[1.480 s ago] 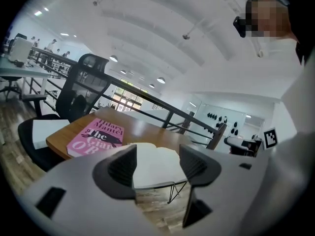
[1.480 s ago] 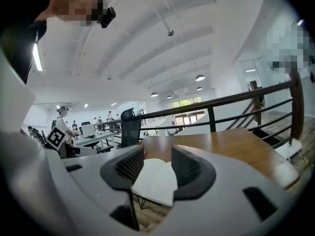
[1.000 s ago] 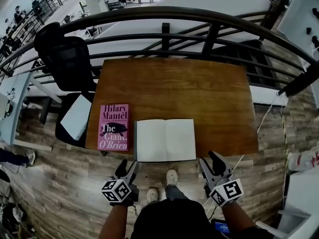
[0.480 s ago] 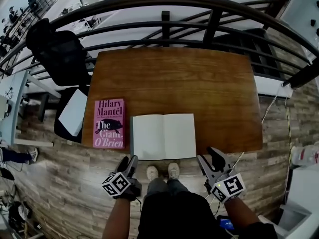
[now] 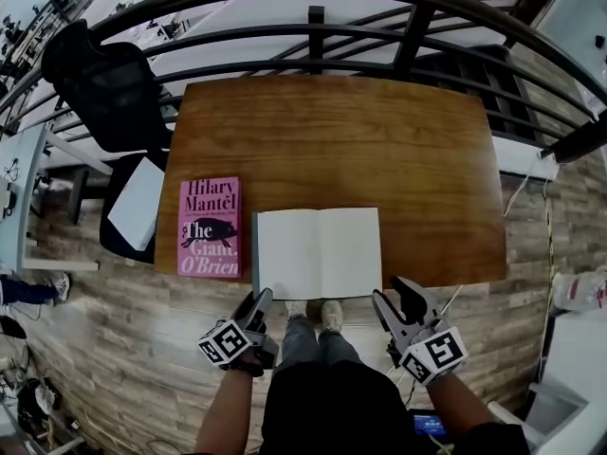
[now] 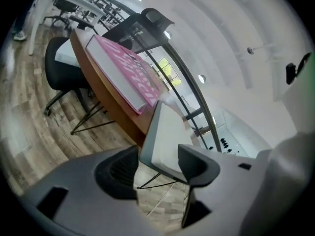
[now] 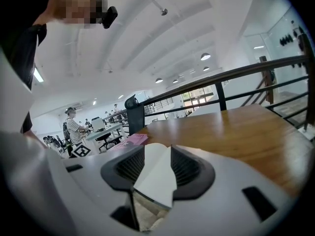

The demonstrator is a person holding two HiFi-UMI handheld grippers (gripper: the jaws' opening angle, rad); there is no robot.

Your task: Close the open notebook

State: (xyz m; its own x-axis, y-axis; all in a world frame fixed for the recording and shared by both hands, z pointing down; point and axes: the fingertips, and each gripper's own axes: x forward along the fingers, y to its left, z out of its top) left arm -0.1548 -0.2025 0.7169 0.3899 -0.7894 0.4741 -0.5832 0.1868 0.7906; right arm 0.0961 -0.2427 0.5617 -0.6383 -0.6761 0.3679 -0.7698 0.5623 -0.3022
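Brown wooden table (image 5: 332, 140), glossy, grain running side to side, mostly bare; open notebook (image 5: 318, 252) flat at near edge, blank white pages up, spine pointing away from the person; pink book (image 5: 210, 227) closed, cover up, just beside notebook on its left, narrow strip of wood between them. Dark curved railing (image 5: 313, 27) past far edge of table; black office chair (image 5: 100, 83) off far-left corner, white pad (image 5: 137, 202) lying on a dark seat beside table's left side. Grey-brown plank floor (image 5: 123, 330) all round; person's shoes (image 5: 322, 313) under near edge. Left gripper (image 5: 258, 301) low at notebook's near-left corner, fingers (image 6: 199, 163) apart, notebook's corner showing in the gap, no clamp seen. Right gripper (image 5: 395, 297) near the near-right corner, fingers (image 7: 192, 168) apart too, white page corner lined up between them, pads not pressing. From right gripper view: white ceiling with round lights, open office beyond railing, a person (image 7: 74, 124) standing among desks far off.
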